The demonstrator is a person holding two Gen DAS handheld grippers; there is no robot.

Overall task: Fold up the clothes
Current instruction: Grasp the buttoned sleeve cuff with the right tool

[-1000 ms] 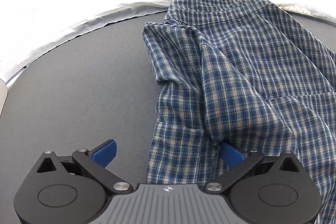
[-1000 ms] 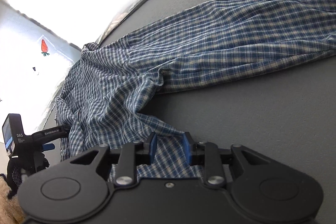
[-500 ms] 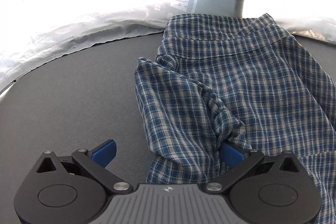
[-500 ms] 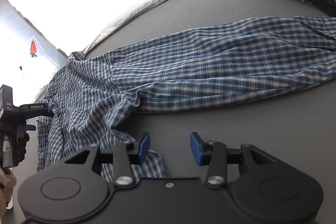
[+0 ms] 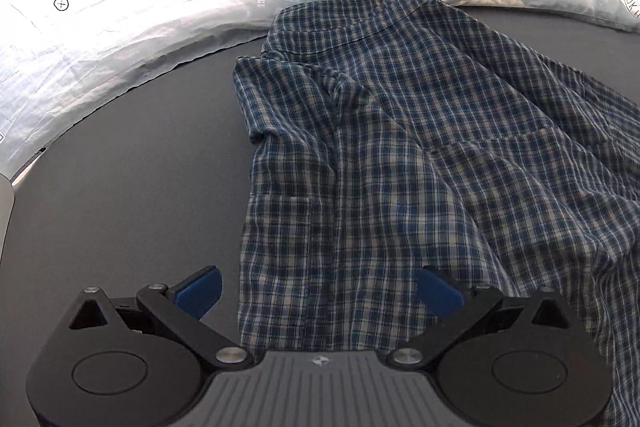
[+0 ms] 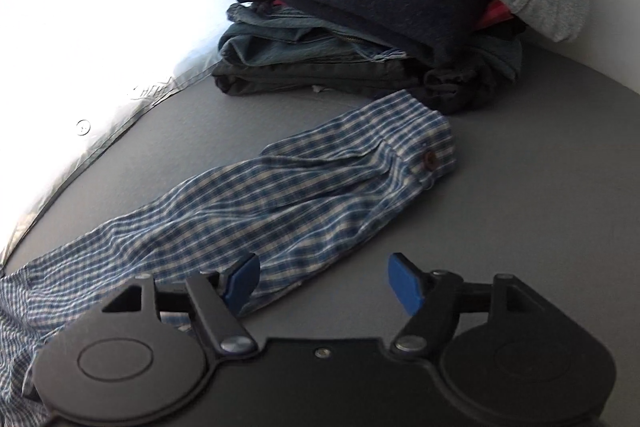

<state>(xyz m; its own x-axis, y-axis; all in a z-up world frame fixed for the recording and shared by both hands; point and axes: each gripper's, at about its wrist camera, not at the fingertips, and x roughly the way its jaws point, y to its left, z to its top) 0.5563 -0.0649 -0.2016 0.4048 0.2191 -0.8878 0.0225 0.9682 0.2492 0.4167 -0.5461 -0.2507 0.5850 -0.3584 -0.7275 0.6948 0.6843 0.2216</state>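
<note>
Blue-and-cream checked cotton fills most of your left wrist view: the plaid shirt (image 5: 400, 155) lies spread on the dark grey matte surface (image 5: 120, 187), its collar toward the far edge and soft ridges running down the front. A chest pocket is stitched flat on the left panel, and the cloth bunches near the shoulder. Your left gripper (image 5: 320, 291) hangs over the shirt's lower part with its blue-padded fingers (image 5: 198, 291) spread wide, holding nothing. Beyond the surface's far edge you see crinkled, shiny white sheeting (image 5: 100, 39) printed with small crossed circles and lettering.

In your right wrist view, the shirt's sleeve (image 6: 280, 199) stretches from lower left toward upper right across the same grey surface, rumpled in long folds and ending in a flat cuff (image 6: 424, 147) with a dark round button. Your right gripper (image 6: 324, 283) has its fingers spread apart and grips nothing; the left blue pad sits over the sleeve's near edge. Just past the cuff stands a stack of folded clothes (image 6: 380, 19): dark fabric at the bottom, denim, navy knit, and soft grey jersey on top.
</note>
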